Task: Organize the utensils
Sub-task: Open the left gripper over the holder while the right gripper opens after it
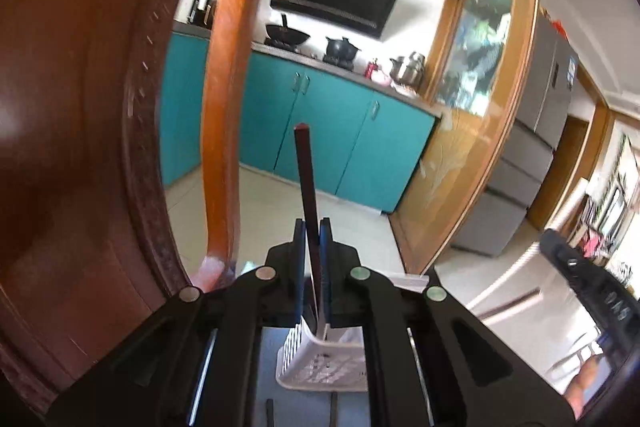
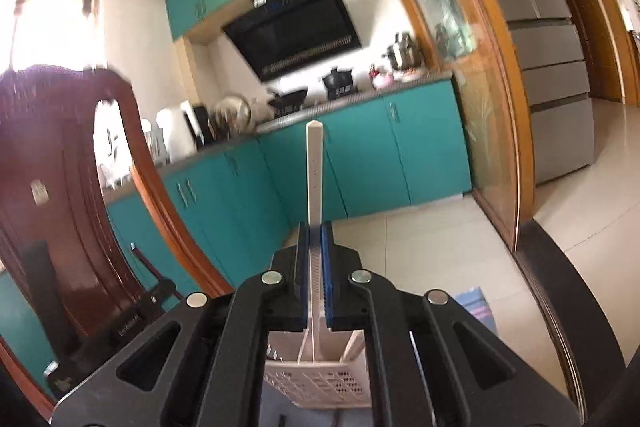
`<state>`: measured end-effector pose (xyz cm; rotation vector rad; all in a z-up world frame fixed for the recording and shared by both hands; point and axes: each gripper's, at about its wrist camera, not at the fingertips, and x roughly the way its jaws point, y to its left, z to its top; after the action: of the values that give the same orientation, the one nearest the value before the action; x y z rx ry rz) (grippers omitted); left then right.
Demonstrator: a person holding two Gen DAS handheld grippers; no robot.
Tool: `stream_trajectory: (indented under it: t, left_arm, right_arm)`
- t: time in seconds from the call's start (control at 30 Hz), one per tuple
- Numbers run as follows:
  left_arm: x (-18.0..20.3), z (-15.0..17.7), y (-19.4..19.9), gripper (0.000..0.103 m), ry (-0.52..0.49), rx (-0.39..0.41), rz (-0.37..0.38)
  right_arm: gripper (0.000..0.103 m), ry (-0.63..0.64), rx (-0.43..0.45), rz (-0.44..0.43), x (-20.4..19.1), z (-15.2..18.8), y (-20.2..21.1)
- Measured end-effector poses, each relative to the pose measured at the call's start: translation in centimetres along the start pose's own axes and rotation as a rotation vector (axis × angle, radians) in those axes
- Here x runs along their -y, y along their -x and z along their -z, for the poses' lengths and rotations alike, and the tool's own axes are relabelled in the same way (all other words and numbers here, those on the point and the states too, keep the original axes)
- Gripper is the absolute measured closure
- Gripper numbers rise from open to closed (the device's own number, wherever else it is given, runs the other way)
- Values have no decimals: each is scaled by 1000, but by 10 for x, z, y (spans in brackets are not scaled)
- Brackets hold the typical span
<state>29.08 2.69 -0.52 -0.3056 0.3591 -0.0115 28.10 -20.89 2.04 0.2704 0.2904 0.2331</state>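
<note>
Left gripper (image 1: 313,227) fingers clenched on dark slim utensil handle (image 1: 306,183), pointing 12 o'clock. Right gripper (image 2: 315,229) fingers clenched on white slim plastic utensil handle (image 2: 314,167). White perforated plastic caddy (image 1: 320,367) at 6 o'clock under both. Judged: both utensils entering caddy, release pending.
</note>
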Motion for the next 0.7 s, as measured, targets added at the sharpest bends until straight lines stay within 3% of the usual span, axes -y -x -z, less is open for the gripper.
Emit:
stream_trajectory:
  t: [0.27,0.33,0.4,0.53,0.7]
  left_arm:
    - [4,0,8,87,-36,12,11]
    - [4,-1,14,79,-37,25,17]
    - [1,-1,25,73,-27,44,24]
    - [-15,6,51,59,0,60,-1]
    - [-36,40,55,55,14,-61,-88]
  right_arm:
    - [94,95,-51,47,-15,26,-12]
    - [74,99,-26,44,-15,24,-3]
    - [65,97,18,41,-14,21,11]
    - [64,113,79,-45,-20,13,56]
    - [64,211,36,-161,-36,39,81]
